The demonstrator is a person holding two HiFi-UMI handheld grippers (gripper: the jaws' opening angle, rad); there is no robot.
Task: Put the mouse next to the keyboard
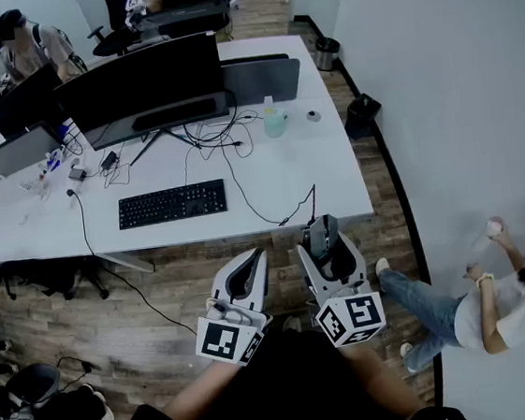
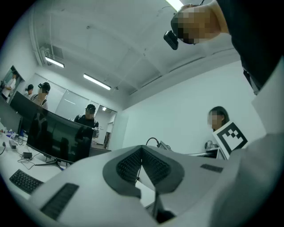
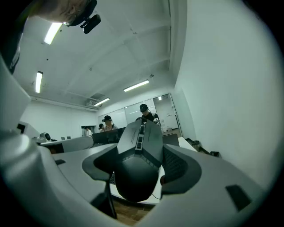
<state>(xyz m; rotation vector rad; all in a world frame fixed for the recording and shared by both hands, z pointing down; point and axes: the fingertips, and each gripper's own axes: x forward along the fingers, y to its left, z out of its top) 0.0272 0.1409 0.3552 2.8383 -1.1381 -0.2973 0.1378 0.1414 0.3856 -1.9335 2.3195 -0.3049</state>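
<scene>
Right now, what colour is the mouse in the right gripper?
Dark grey and black; the mouse shows best in the right gripper view.

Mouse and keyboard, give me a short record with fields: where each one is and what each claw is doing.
mouse: gripped in the right claw, off the desk, short of its near edge
keyboard: flat on the desk, in front of the monitor
left claw: shut, empty
right claw: shut on the mouse
task: mouse not yet beside keyboard

A white desk [image 1: 334, 177] stands on a wood-plank floor [image 1: 61, 340] beside a plain white wall [image 1: 453, 60]. Fluorescent ceiling strips [image 2: 96, 81] glow overhead.
</scene>
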